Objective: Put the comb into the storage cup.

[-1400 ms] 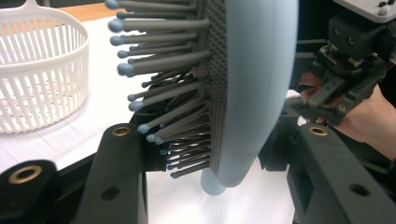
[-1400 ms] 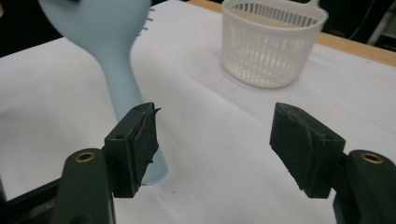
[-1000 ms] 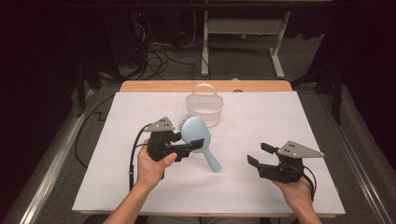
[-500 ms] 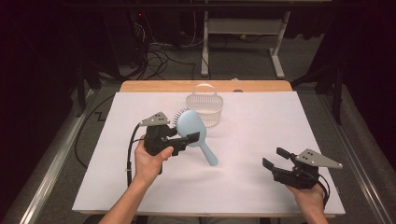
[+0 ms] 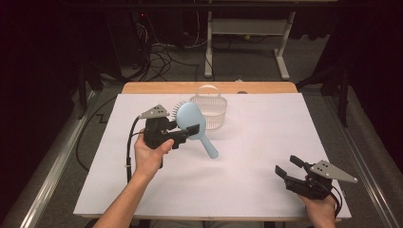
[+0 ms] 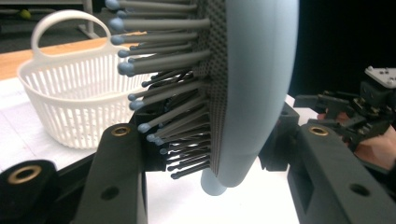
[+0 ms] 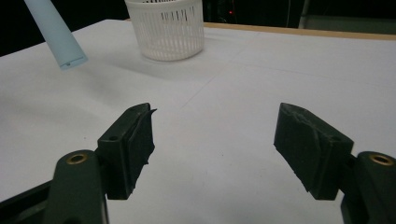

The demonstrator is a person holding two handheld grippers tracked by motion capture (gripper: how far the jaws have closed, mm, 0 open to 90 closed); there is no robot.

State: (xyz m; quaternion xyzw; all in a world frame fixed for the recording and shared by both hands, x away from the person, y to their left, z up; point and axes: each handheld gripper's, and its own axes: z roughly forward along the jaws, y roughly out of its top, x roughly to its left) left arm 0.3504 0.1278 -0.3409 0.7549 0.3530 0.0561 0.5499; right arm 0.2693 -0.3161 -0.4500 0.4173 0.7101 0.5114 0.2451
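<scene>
One hairbrush (image 5: 192, 124), handle down-right

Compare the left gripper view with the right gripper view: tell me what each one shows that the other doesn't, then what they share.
Left gripper view alone: the hairbrush's bristles and blue back, clamped between the left gripper jaws, the basket's handle, and the other hand's gripper off to the right.

Right gripper view alone: the right gripper, jaws wide apart with nothing between them, and the brush's handle tip hanging above the table.

Both: the white basket on the white tabletop.
</scene>
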